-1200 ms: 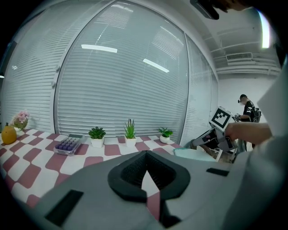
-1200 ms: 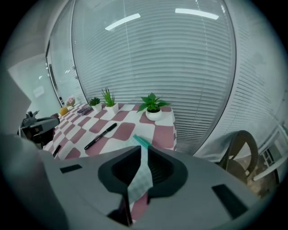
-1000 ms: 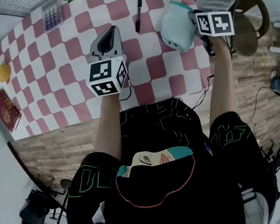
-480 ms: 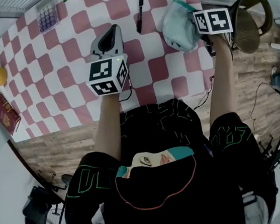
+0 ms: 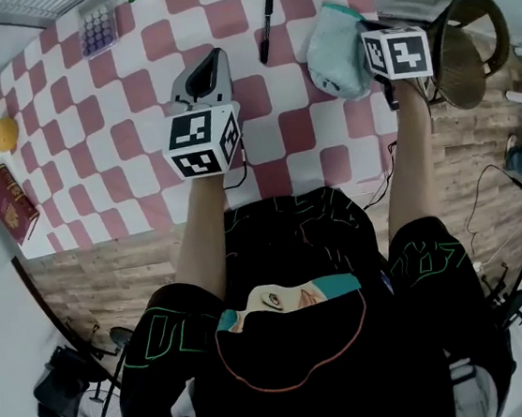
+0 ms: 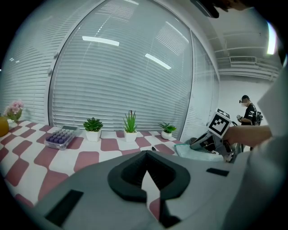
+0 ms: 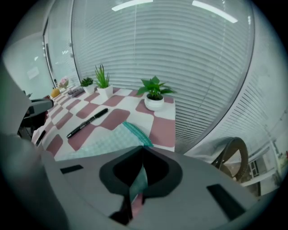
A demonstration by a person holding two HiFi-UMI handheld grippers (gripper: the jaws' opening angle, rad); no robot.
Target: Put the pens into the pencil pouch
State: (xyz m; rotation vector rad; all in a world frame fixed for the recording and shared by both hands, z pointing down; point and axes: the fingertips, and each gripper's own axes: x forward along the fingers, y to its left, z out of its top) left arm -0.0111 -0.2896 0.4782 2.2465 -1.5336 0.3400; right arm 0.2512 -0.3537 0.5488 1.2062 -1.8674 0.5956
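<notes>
The mint-green fabric pencil pouch point(image 5: 334, 47) is clamped at the right edge of the pink-checked table point(image 5: 123, 163) by the right gripper point(image 7: 142, 150), whose jaws have just closed; the left gripper point(image 6: 145, 155) is held shut, empty; the black pen point(image 5: 263, 28) is seen near the far edge; seemingly nothing is pouched yet.

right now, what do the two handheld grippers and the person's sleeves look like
The left gripper and right gripper are pale grey plastic shells with black padding round the jaws. Each carries a white cube of black square markers. A thin black cable trails by the left one. The person wears a black short-sleeved top with green line print.
</notes>
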